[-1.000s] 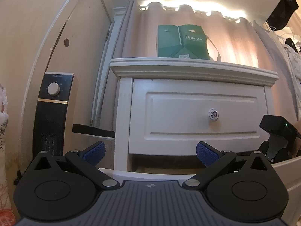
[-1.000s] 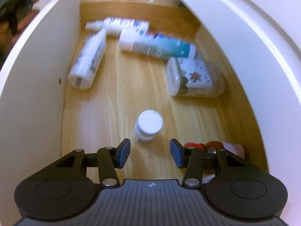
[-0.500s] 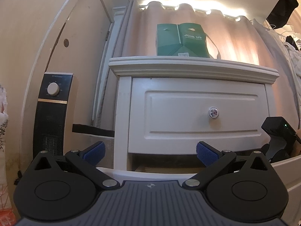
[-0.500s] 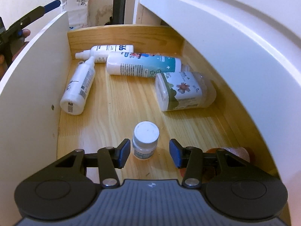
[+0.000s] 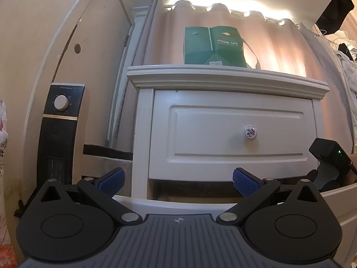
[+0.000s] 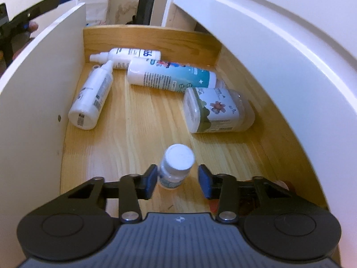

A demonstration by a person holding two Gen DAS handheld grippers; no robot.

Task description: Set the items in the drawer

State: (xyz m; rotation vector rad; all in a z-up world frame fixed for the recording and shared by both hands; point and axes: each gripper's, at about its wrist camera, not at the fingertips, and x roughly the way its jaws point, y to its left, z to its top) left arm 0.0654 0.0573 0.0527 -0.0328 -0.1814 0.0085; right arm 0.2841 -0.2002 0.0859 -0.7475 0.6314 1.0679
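A white nightstand (image 5: 223, 78) is seen from low down in the left wrist view, backed by a pale curtain (image 5: 279, 42) lit along its top edge. At frame left a black heater (image 5: 60, 138) with a round dial stands against a beige wall. On the nightstand top a green bag (image 5: 212, 44) printed "JOIN US" is set. The upper drawer (image 5: 234, 134), with a floral knob (image 5: 250, 132), is closed.

In the right wrist view, a lower drawer (image 6: 142, 120) with a pine floor is pulled out. Two white spray bottles (image 6: 93, 98) lie at upper left, a teal-and-white tube (image 6: 171, 77) beside them, and a clear flower-labelled box (image 6: 216, 109) at right; label text is too small to read. A small white-capped jar (image 6: 176, 167) stands upright at lower centre.

The left claw (image 5: 177, 179) is spread wide and empty. The right claw (image 6: 177, 181) is parted around the jar, its left pad just beside it.
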